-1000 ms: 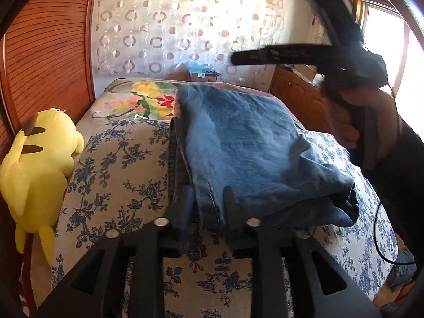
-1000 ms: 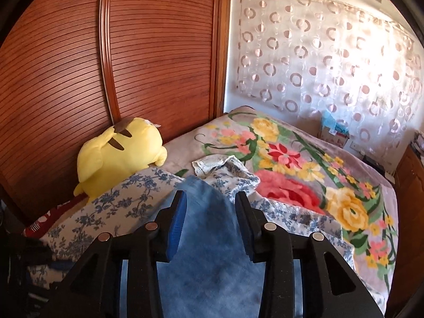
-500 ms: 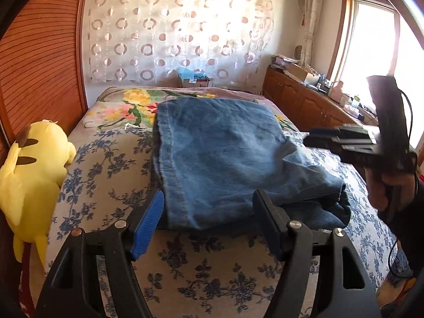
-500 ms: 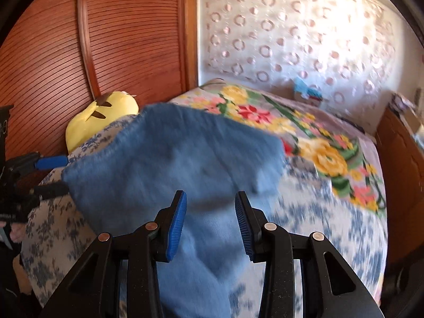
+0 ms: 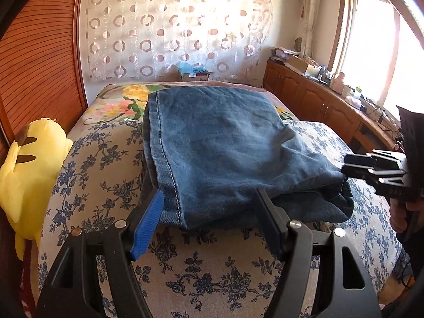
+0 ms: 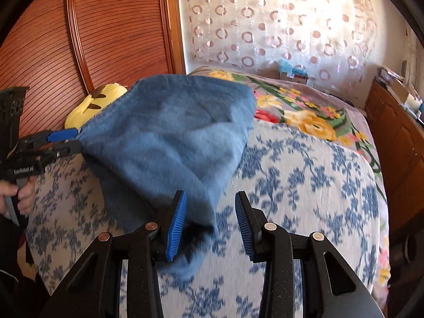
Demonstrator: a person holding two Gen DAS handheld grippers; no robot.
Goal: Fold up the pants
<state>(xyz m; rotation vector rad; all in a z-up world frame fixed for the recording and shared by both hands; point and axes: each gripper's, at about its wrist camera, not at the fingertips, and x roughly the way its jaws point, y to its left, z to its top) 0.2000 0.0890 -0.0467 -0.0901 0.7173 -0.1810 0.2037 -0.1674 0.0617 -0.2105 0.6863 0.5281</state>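
Observation:
The blue jeans (image 5: 228, 153) lie folded in a thick stack on the flowered bed cover (image 5: 100, 175). My left gripper (image 5: 209, 222) is open and empty, its jaws wide apart at the near edge of the stack. My right gripper (image 6: 209, 222) is open and empty at the jeans' (image 6: 172, 143) near corner, its left pad (image 6: 176, 220) next to the cloth. In the left wrist view the right gripper (image 5: 352, 168) shows at the right, at the stack's right edge. In the right wrist view the left gripper (image 6: 65, 140) shows at the left edge of the jeans.
A yellow plush toy (image 5: 29, 164) lies at the bed's left side against the wooden sliding door (image 5: 39, 61). A floral quilt (image 6: 312, 116) covers the far end of the bed. A wooden cabinet (image 5: 318, 100) runs along the right wall under the window.
My left gripper has opened, let go of the jeans' edge and drawn back. My right gripper swung down from above the stack to its right edge. The jeans now lie folded.

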